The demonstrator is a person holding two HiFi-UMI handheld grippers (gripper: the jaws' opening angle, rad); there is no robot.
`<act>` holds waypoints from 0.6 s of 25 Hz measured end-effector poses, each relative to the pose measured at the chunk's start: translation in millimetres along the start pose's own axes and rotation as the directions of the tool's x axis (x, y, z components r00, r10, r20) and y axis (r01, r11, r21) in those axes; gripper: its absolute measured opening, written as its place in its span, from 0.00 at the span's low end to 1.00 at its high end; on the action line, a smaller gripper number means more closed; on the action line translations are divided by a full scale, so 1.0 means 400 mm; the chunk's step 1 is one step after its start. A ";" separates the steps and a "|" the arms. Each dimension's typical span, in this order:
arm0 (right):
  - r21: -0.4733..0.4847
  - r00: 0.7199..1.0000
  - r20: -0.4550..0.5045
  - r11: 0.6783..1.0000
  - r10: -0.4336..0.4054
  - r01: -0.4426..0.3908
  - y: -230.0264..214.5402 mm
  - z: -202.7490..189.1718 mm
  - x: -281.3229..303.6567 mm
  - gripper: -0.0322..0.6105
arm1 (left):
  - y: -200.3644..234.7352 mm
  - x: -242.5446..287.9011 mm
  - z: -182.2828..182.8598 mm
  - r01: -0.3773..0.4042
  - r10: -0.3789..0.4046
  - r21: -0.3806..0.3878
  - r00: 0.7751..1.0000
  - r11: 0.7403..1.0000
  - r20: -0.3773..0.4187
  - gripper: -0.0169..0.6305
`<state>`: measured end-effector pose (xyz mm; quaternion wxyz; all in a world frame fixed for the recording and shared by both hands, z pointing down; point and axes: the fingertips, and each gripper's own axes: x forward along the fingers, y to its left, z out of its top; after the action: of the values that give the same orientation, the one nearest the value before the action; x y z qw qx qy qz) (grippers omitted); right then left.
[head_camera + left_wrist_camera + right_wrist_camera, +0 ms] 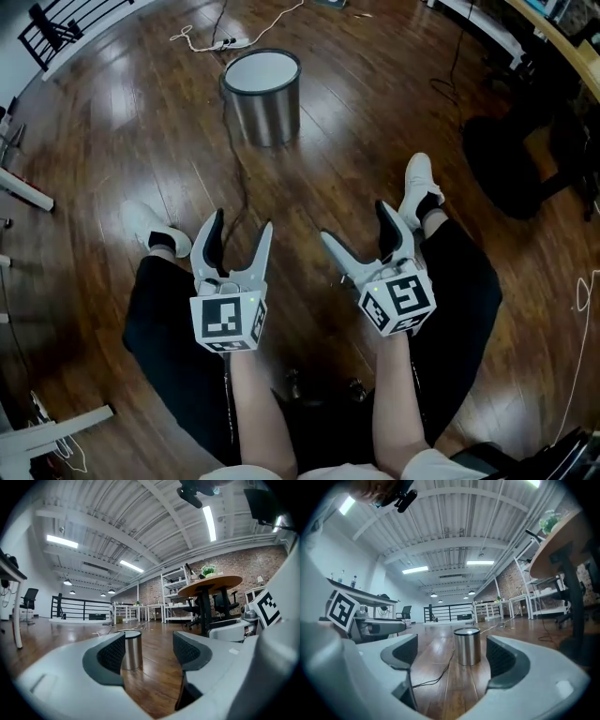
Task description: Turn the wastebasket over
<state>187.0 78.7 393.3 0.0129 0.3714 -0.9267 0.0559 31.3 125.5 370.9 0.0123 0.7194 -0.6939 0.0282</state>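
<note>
Wastebasket (263,97) stands upright on the floor (112,141), straight ahead of me and well apart from both grippers; nothing touches it. Its top shows a pale flat disc inside a dark rim. I cannot tell whether that is the mouth or the base, so I cannot say whether the turn is done.

My reading is that no step is in hand. Both tools hang above my knees, pointing level at the wastebasket. The left gripper (242,225) has its jaws spread wide with nothing in them; in its own view only bare floor and the distant wastebasket show between the pads. The right gripper (356,225) is just as wide and just as empty.

If the turn is yet to do, the next move calls for a long reach forward with one gripper to each side of the steel wall. The metal looks smooth and slick, so I would squeeze firmly, then lift and roll both wrists together.

The room is a big loft with a ribbed white ceiling (140,522), strip lights and a brick wall (243,569). The floor is dark, glossy wood plank, level and full of glare. A round table (211,581) stands off to my right, with a dark chair (511,159) near it. A black railing (79,607) closes the far end. A dark cable (232,159) runs past the wastebasket toward me, just beside it. A white cord (202,39) lies beyond.
</note>
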 end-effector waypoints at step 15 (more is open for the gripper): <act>-0.184 0.994 0.104 0.983 0.021 -0.002 0.164 0.170 -0.536 0.72 | -0.349 -0.509 0.098 -0.081 0.083 -0.026 0.991 0.996 0.107 0.57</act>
<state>298.2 265.5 305.5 -0.0022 0.3656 -0.9295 -0.0495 164.5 331.7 322.9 -0.0188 0.6907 -0.7227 -0.0177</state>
